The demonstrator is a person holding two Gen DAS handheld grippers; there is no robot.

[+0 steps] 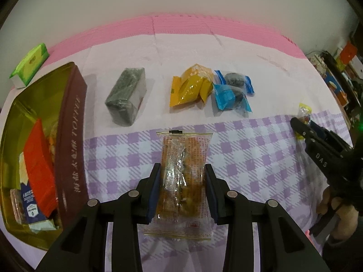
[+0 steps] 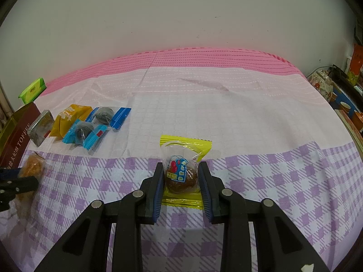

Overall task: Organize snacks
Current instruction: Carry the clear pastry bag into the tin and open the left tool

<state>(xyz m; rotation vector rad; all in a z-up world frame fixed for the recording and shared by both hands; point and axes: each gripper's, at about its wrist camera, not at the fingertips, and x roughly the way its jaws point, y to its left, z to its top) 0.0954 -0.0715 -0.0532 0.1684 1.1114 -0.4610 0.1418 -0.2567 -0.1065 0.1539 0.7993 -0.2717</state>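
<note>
My left gripper [image 1: 182, 170] is shut on a clear orange-printed snack packet [image 1: 182, 176], held lengthwise between the blue pads above the checked cloth. My right gripper [image 2: 181, 170] is shut on a yellow-edged clear packet with a brown round cake [image 2: 181, 172]. In the left wrist view the right gripper [image 1: 301, 127] appears at the right edge with that yellow packet [image 1: 304, 112]. On the pale cloth lie a dark grey wrapped block [image 1: 127, 95], yellow packets [image 1: 192, 86] and blue-ended packets [image 1: 233, 90]. The brown and gold toffee box [image 1: 70, 140] stands at left with several snacks inside.
A green packet [image 1: 30, 64] lies on a white box behind the toffee box. A hand [image 1: 335, 206] grips the right tool. Cluttered shelves [image 1: 342, 72] stand at the far right. A pink mat [image 2: 204, 61] covers the far side up to the wall.
</note>
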